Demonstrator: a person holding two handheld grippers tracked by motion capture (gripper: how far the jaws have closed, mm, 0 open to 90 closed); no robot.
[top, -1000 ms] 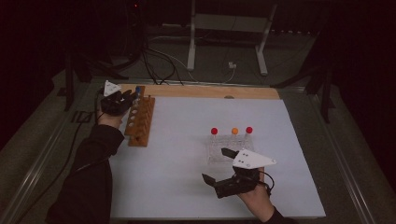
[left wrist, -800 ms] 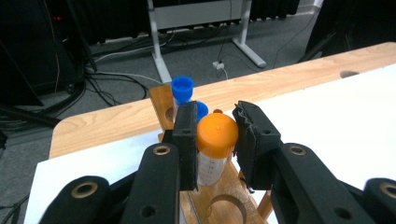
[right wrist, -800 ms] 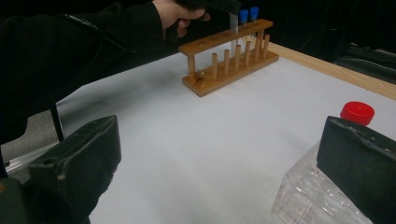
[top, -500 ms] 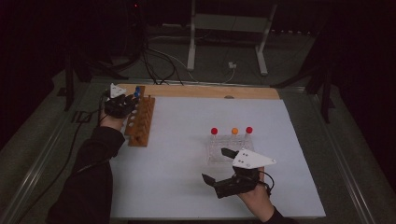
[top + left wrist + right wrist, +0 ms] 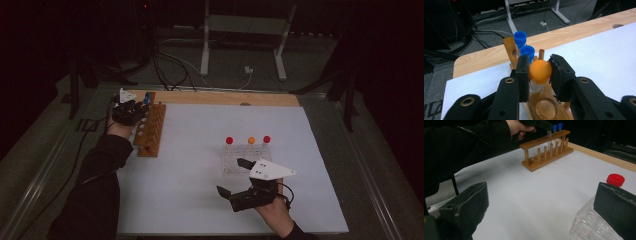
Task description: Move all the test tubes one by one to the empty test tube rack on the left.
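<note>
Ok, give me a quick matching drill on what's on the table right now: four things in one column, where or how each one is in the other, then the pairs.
Things:
1. orange-capped tube
2. blue-capped tubes
3. right gripper
4. red-capped tube

Place or state:
A. standing in the far holes of the wooden rack
B. between the jaws of the left gripper, over the rack
C. in the clear plastic rack
D. jaws wide apart, nothing between them

Pairs: 1-B, 2-A, 3-D, 4-C
</note>
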